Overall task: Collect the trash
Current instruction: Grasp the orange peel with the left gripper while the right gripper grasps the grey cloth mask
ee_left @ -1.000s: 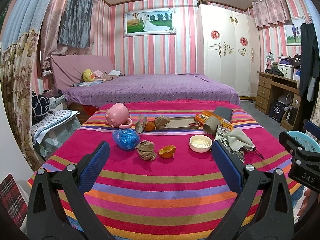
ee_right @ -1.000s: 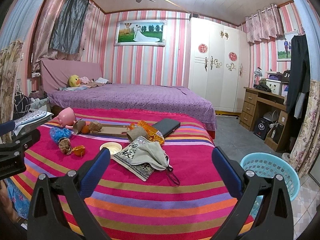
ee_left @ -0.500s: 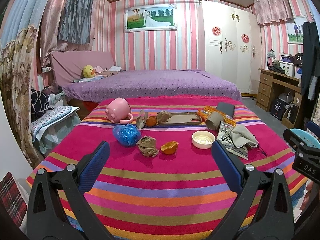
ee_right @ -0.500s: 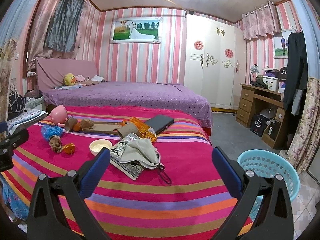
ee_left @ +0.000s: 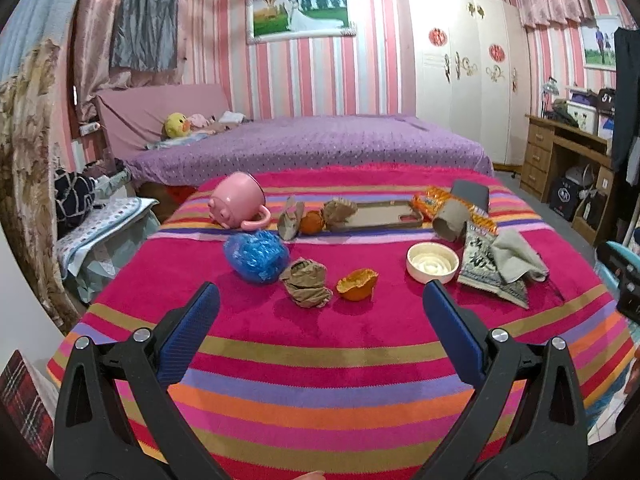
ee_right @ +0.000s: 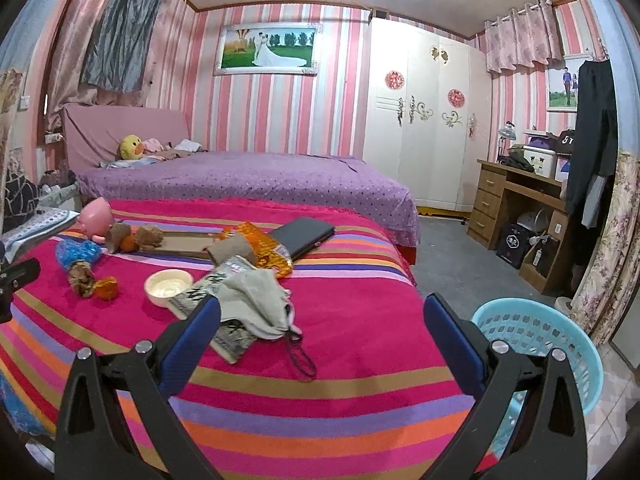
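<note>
**Lining up the first pick of the trash**

The striped table (ee_left: 320, 356) is carrying a scatter of litter and keepers, and the turquoise basket (ee_right: 536, 344) is standing on the floor just beside its right edge, judged to be where the trash is going. Nothing appears to have been collected yet.

Both grippers are hanging above the near edge, holding nothing. The left gripper (ee_left: 320, 304) is spreading its fingers (ee_left: 188, 336) wide and is facing the near cluster: a blue plastic wad (ee_left: 256, 256), a crumpled brown paper (ee_left: 307, 283) just beside it, and an orange peel (ee_left: 357, 284) next to that. The right gripper (ee_right: 322, 316) is likewise released, looking over the printed wrapper (ee_right: 208, 292) with a grey cloth (ee_right: 256, 300) lying on it.

To do this step well, the left gripper is best going down on the crumpled brown paper, centring it between the pads and closing on its bulk, since soft paper is likely to squash and slip if pinched at a fringe. Its neighbours are sitting close, so a narrow approach is wise.

The pink mug (ee_left: 239, 204) on its side, the white dish (ee_left: 432, 262) and the dark phone (ee_right: 302, 236) are probably staying put.
</note>
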A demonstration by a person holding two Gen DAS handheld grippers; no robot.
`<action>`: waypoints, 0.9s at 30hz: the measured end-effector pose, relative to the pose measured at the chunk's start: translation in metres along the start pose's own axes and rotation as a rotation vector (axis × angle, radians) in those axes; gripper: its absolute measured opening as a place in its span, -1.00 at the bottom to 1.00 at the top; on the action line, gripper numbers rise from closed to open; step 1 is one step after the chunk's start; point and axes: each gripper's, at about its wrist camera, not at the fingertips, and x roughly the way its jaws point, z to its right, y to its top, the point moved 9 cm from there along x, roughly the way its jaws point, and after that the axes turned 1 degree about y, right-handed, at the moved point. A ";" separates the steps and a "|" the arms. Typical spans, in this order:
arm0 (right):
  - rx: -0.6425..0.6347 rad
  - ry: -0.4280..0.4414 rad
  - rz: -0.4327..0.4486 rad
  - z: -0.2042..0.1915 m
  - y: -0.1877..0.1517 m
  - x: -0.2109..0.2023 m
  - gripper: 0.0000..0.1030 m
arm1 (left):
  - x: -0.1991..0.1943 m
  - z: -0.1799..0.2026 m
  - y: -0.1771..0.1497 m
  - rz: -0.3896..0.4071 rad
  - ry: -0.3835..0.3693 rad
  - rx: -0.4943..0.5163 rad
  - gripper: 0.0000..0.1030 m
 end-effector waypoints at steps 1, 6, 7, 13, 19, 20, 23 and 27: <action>0.008 0.006 -0.012 0.001 0.000 0.005 0.92 | 0.005 0.000 -0.001 -0.016 -0.008 -0.005 0.90; 0.062 0.068 -0.065 0.012 -0.001 0.031 0.92 | 0.037 0.011 -0.007 -0.103 -0.067 -0.038 0.90; 0.063 0.070 -0.072 0.014 0.000 0.035 0.92 | 0.043 0.014 -0.010 -0.114 -0.066 -0.034 0.90; -0.009 0.049 -0.085 0.023 0.014 0.065 0.92 | 0.067 0.027 -0.017 -0.165 -0.061 -0.046 0.90; -0.031 0.055 -0.083 0.026 0.009 0.079 0.92 | 0.089 0.043 -0.024 -0.228 -0.071 -0.040 0.81; -0.025 0.060 -0.091 0.027 0.005 0.082 0.92 | 0.092 0.047 -0.023 -0.230 -0.074 -0.033 0.77; -0.004 0.091 -0.143 0.029 -0.004 0.095 0.92 | 0.097 0.046 -0.019 -0.221 -0.044 -0.027 0.72; 0.067 0.102 -0.169 0.042 -0.005 0.106 0.92 | 0.110 0.045 -0.018 -0.247 -0.033 -0.034 0.37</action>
